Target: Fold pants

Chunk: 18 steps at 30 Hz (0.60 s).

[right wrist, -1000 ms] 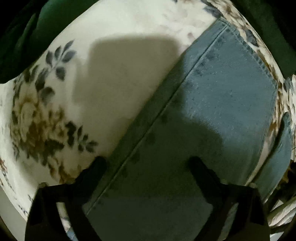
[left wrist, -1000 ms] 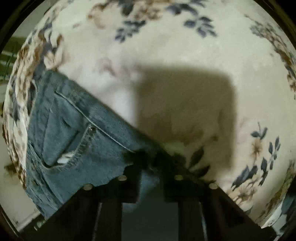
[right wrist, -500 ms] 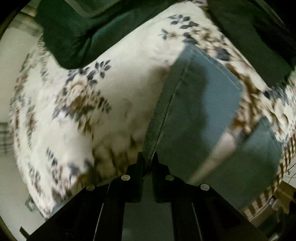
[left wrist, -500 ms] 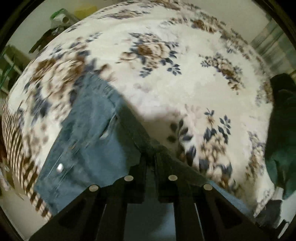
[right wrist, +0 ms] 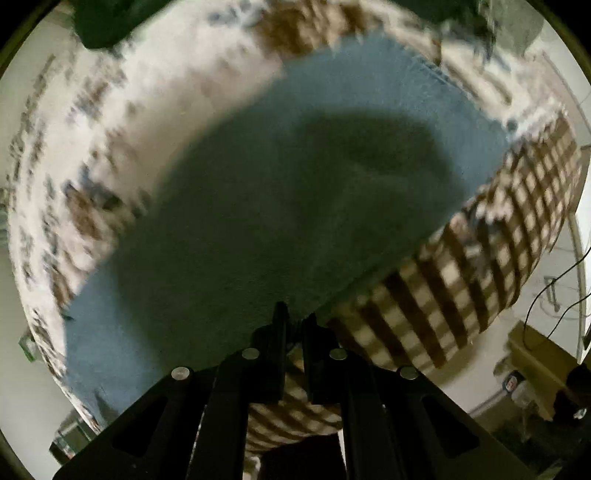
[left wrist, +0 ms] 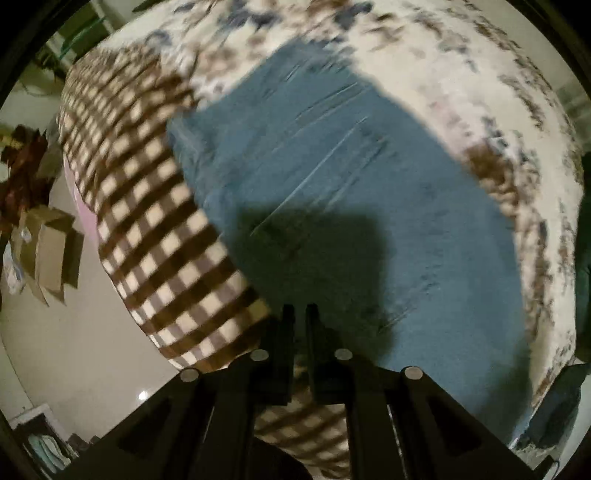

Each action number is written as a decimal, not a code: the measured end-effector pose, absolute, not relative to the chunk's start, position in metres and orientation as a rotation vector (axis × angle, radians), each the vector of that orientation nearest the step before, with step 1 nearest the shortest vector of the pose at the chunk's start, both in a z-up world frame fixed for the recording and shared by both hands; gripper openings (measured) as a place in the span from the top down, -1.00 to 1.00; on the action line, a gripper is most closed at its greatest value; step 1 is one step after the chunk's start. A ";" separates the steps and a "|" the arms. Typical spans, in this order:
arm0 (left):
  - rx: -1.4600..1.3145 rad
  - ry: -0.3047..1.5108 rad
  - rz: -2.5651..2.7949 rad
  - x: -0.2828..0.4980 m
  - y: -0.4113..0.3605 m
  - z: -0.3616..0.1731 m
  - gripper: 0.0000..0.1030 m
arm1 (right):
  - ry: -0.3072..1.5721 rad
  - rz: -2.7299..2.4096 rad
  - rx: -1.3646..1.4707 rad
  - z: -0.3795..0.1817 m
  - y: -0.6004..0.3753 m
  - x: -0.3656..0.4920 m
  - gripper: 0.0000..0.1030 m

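The blue denim pants (left wrist: 351,192) lie spread on a bed with a cream floral cover (left wrist: 480,92); both views are blurred by motion. My left gripper (left wrist: 300,317) has its fingers nearly together at the pants' near edge, by the bed's side. The pants fill the middle of the right wrist view (right wrist: 295,206). My right gripper (right wrist: 293,321) is closed at the denim's near edge, apparently pinching it. I cannot make out the cloth between the left fingers.
A brown and cream checked sheet (left wrist: 155,236) hangs down the bed's side, also in the right wrist view (right wrist: 480,266). Cardboard boxes (left wrist: 48,254) stand on the floor at left. Dark green cloth (right wrist: 103,22) lies at the far side. A cabinet (right wrist: 535,354) stands at right.
Both grippers have pulled back fast toward the bed's edge with the denim. The pants now lie in one broad flat panel, and the checked bed side has come into view.
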<state>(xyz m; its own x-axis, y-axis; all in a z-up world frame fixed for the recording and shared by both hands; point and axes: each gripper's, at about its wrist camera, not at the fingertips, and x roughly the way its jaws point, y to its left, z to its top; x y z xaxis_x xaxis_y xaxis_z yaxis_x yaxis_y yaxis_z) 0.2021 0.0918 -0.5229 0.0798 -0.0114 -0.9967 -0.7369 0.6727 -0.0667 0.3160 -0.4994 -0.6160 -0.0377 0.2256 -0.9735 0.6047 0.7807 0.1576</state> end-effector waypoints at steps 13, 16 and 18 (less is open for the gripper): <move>-0.765 1.262 0.644 0.183 0.110 -0.527 -0.54 | 1.341 -0.449 0.985 -0.599 -0.636 0.236 -0.14; -0.788 1.272 0.661 0.192 0.114 -0.542 -0.54 | 1.284 -0.517 1.120 -0.620 -0.664 0.234 -0.14; -0.793 1.285 0.678 0.199 0.116 -0.551 -0.53 | 1.262 -0.537 1.201 -0.638 -0.677 0.235 0.06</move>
